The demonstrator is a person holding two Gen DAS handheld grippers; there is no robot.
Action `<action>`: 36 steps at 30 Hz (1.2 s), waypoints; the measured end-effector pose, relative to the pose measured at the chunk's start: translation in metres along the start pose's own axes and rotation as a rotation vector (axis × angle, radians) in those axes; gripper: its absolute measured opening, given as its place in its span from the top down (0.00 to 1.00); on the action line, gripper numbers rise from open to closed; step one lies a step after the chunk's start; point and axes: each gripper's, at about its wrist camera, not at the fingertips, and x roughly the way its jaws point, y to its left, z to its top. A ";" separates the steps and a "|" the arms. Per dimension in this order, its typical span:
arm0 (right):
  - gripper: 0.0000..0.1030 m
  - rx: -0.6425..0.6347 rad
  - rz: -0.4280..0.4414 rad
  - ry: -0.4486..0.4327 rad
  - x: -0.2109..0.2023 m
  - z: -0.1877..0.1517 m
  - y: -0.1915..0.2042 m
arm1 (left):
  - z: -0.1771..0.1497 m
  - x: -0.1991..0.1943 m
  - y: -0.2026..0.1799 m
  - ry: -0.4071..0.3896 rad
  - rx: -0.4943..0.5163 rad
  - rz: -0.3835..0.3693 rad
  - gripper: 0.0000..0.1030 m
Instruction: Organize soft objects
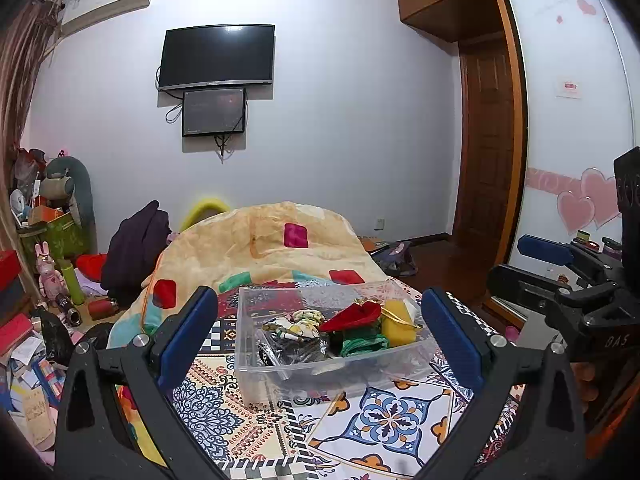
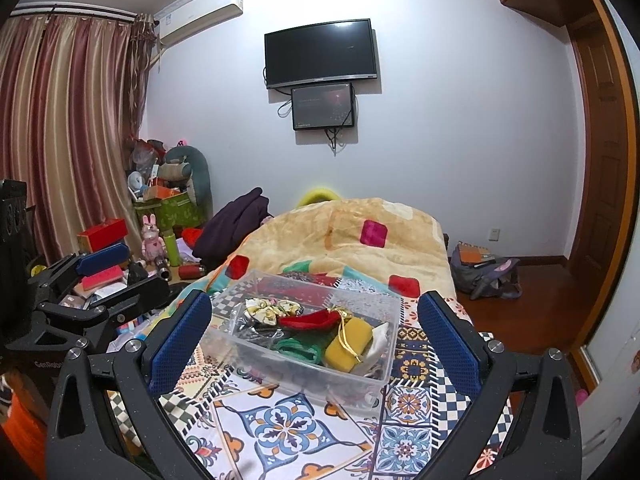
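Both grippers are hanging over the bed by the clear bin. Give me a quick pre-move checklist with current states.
1. Left gripper open and holding nothing: ok.
2. Right gripper open and holding nothing: ok.
3. Clear bin upright on the bedspread: ok.
4. Red pouch, yellow sponge and green cloth inside the bin: ok.
5. Loose soft items left on the bedspread near the bin: none seen.
6. Bin lid nearby: cannot tell.
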 end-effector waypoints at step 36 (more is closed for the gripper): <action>0.00 0.007 0.010 -0.010 -0.005 0.004 0.002 | -0.002 -0.003 0.000 -0.004 -0.010 -0.011 0.00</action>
